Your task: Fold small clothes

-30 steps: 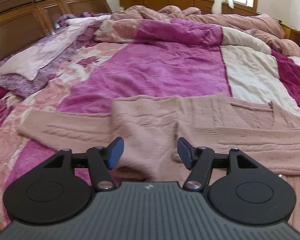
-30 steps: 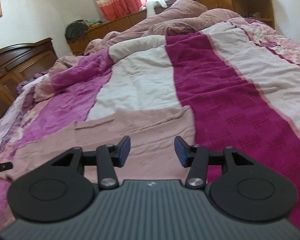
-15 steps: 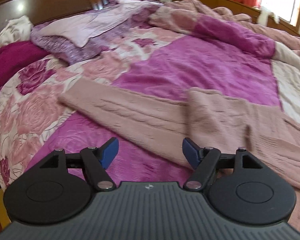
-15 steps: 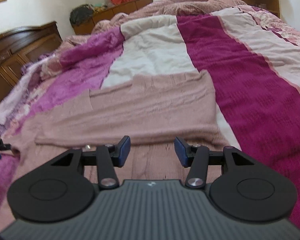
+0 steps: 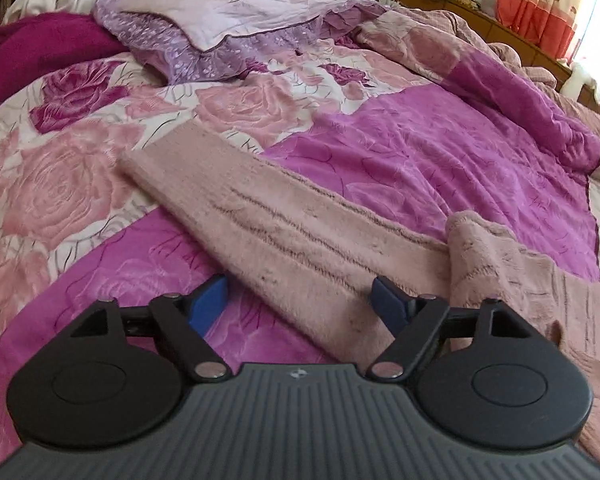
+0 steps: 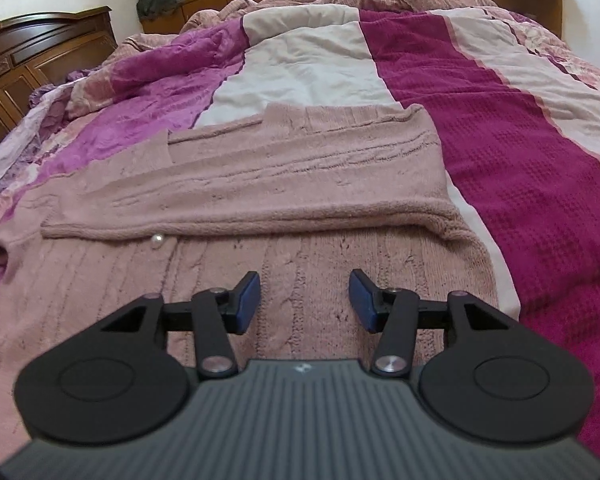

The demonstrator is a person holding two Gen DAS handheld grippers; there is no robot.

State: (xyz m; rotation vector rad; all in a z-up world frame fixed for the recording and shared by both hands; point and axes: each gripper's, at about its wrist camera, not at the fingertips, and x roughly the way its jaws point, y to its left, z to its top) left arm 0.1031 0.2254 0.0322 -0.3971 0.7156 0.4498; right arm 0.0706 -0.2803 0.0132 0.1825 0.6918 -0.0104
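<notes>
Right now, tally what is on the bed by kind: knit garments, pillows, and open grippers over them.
Knit garments: 1, the pink sweater, one sleeve stretched out flat.
Pillows: 1, the lilac pillow near the headboard.
Open grippers: 2, the left gripper and the right gripper, both holding nothing.
Total: 4

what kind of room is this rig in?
A home bedroom, most likely: a made-up bed with quilts, a pillow by the wooden headboard, and window curtains. A pink sweater lies spread on the bed.
</notes>
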